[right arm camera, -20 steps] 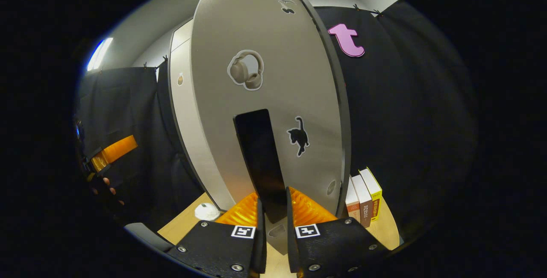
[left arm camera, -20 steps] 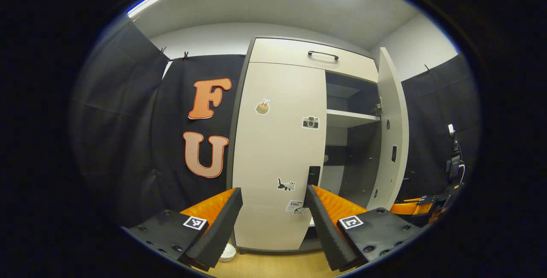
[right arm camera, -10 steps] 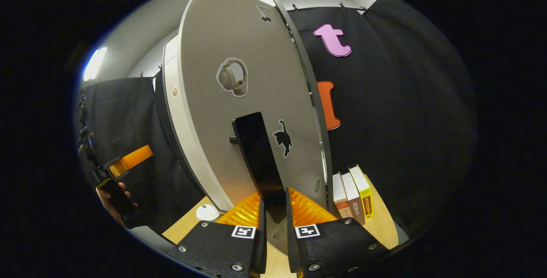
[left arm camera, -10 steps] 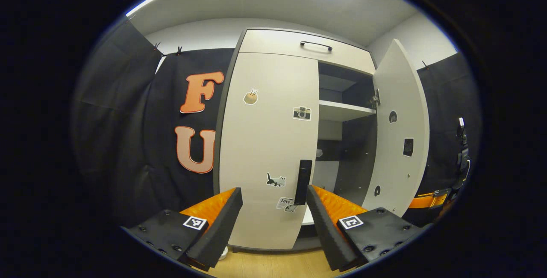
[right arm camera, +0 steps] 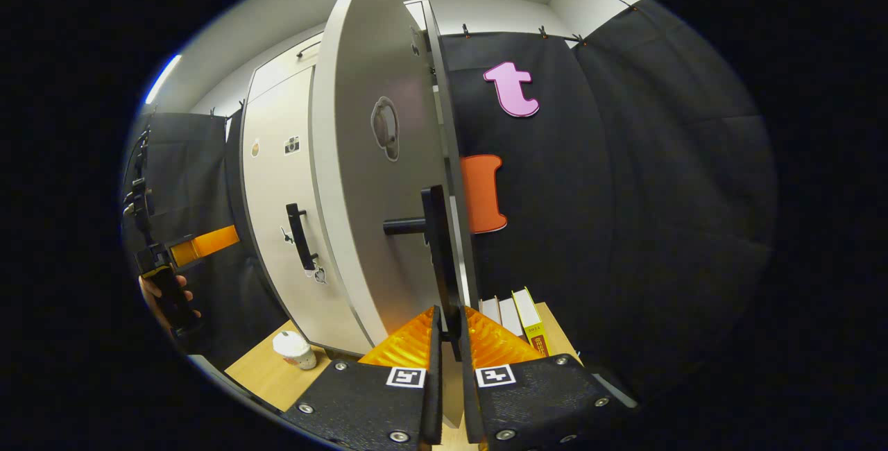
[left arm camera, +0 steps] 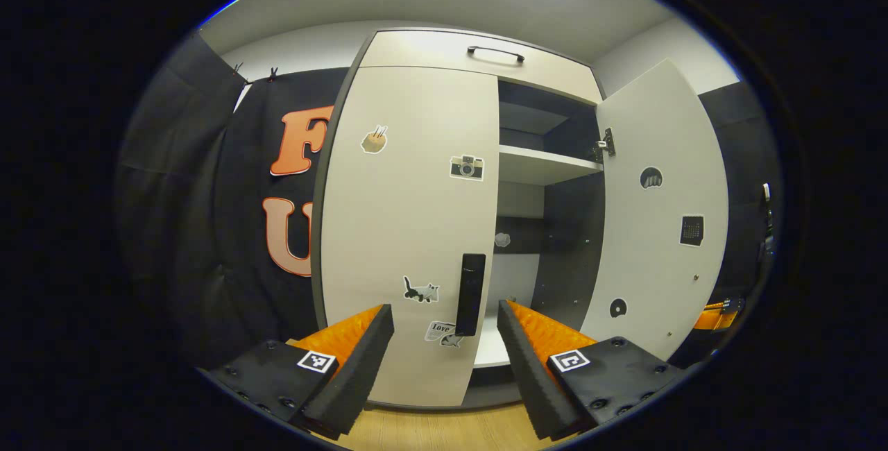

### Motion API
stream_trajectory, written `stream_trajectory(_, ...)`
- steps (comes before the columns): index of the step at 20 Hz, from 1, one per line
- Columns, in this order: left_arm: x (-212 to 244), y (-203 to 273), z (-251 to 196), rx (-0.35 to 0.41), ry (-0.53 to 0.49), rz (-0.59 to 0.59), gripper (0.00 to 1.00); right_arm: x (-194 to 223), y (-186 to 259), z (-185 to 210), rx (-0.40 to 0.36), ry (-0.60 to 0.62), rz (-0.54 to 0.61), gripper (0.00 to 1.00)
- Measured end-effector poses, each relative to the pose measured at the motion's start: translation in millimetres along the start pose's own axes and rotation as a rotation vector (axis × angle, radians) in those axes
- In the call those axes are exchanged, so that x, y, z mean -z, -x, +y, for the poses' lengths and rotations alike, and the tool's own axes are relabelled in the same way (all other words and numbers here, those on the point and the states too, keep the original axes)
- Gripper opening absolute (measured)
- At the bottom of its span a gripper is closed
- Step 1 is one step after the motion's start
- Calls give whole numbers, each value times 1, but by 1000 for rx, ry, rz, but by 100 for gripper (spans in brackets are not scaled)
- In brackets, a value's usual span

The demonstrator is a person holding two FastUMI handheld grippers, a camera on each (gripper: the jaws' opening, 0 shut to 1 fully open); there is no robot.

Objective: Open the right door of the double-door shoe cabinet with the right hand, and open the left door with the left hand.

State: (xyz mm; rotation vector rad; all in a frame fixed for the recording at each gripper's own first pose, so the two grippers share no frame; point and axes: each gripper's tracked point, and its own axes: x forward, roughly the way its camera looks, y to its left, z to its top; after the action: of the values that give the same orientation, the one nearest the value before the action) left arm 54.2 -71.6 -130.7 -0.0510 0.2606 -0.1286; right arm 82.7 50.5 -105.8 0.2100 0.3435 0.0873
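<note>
Left gripper view: the left gripper (left arm camera: 444, 354) is hovering released, its two fingers spread wide and touching nothing, in front of the shoe cabinet (left arm camera: 479, 55). The left door (left arm camera: 406, 229) is sitting closed against the cabinet, bearing several small stickers, and its black handle (left arm camera: 471, 294) is showing between the spread fingers, apart from both. The right door (left arm camera: 659, 215) is standing swung wide open at the cabinet's far side, its inner face turned toward the camera. Between the two doors the cabinet's dark interior is lying exposed, with a white shelf (left arm camera: 544, 168) crossing it high up. A drawer front with a black bar pull (left arm camera: 494, 53) is sitting above the doors. Wooden flooring (left arm camera: 444, 427) is running beneath the cabinet. Right gripper view: the right gripper (right arm camera: 449, 368) is gripping the right door's handle (right arm camera: 438, 257), both fingers clenched on the lower end of the black bar. The right door (right arm camera: 361, 180) is showing nearly edge-on, standing well out from the cabinet. Beyond it the closed left door (right arm camera: 274, 180) is showing with its own handle (right arm camera: 300, 236). The left gripper (right arm camera: 187, 250), held by a hand (right arm camera: 166, 295), is hovering farther off, well apart from the left door. A row of books (right arm camera: 517, 312) is standing upright just beside the open right door's hinge side. A paper cup (right arm camera: 295, 350) is resting on the floor near the cabinet's base.
</note>
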Motion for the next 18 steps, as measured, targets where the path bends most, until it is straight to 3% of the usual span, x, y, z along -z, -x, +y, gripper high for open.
stream_trajectory(7, 35, -47, -14, -4, -15, 77, 96, -4, 9, -9, 46, 75, -56, 12)
stream_trajectory(14, 60, -105, -16, -15, -2, 129, 96, -24, 40, 4, -6, 54, -130, 21)
stream_trajectory(15, 62, -112, -13, -30, -11, 135, 96, -22, 44, 5, -6, 61, -129, 31)
stream_trajectory(16, 65, -119, -13, -37, -15, 145, 97, -22, 48, 2, 7, 73, -129, 27)
stream_trajectory(18, 71, -129, -8, -68, -28, 160, 89, -20, 50, -3, 55, 93, -128, 31)
